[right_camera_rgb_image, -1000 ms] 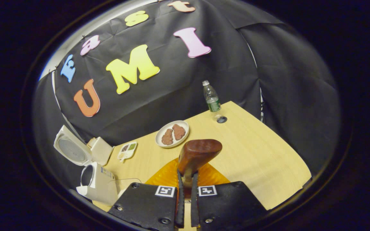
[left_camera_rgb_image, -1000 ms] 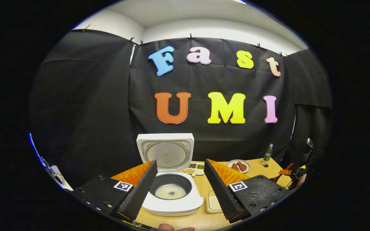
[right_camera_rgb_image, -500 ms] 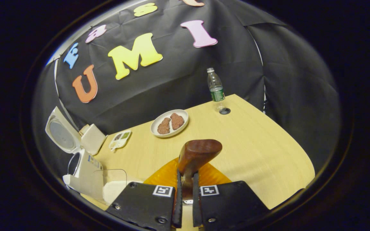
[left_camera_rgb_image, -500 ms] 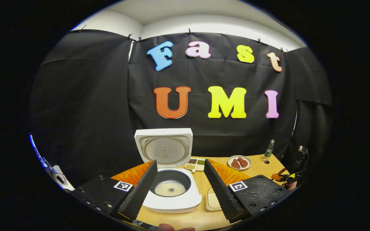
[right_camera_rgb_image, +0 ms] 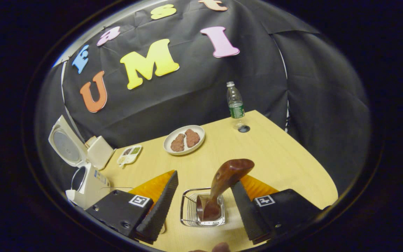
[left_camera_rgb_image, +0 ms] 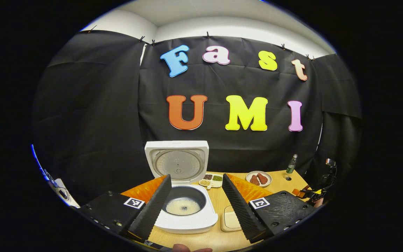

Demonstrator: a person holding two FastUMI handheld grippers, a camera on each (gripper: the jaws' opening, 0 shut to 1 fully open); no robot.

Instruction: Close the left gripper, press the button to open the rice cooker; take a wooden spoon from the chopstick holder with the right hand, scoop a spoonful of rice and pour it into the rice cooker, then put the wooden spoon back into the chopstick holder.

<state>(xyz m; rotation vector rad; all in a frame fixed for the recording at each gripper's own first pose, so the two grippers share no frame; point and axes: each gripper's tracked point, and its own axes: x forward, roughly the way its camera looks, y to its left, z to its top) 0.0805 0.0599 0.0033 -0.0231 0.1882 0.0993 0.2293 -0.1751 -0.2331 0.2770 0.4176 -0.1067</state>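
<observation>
In the right gripper view the right gripper [right_camera_rgb_image: 203, 206] has its fingers spread wide, holding nothing; between them, below, stands the holder [right_camera_rgb_image: 202, 212], a wire basket on the counter [right_camera_rgb_image: 285, 164]; the spoon [right_camera_rgb_image: 224, 183] stands in it, its broad end down in the basket and its handle leaning up and to the right, clear of both fingers; the right finger [right_camera_rgb_image: 245, 210] is near the handle but not touching it. Farther off on the counter sit a plate [right_camera_rgb_image: 184, 140] with two brown pieces, a small divided dish [right_camera_rgb_image: 129, 155], and a bottle [right_camera_rgb_image: 235, 103] at the far edge with its cap [right_camera_rgb_image: 243, 128] lying beside it; at the left edge of this view is the cooker [right_camera_rgb_image: 87, 183], lid [right_camera_rgb_image: 65, 145] raised.

In the left gripper view the left gripper [left_camera_rgb_image: 196, 203] hangs above the counter [left_camera_rgb_image: 219, 238] with its fingers wide apart and empty; between them is seen the cooker [left_camera_rgb_image: 185, 215], its lid [left_camera_rgb_image: 177, 161] upright at the back and its dark pot showing a thin layer of rice [left_camera_rgb_image: 182, 207] at the bottom; just right of the cooker lies a pale flat box [left_camera_rgb_image: 231, 221], partly hidden by the right finger; the divided dish [left_camera_rgb_image: 211, 181], the plate [left_camera_rgb_image: 259, 178] and the bottle [left_camera_rgb_image: 291, 164] stand behind; the other gripper [left_camera_rgb_image: 315, 196] is at the far right edge, too small to read.
</observation>
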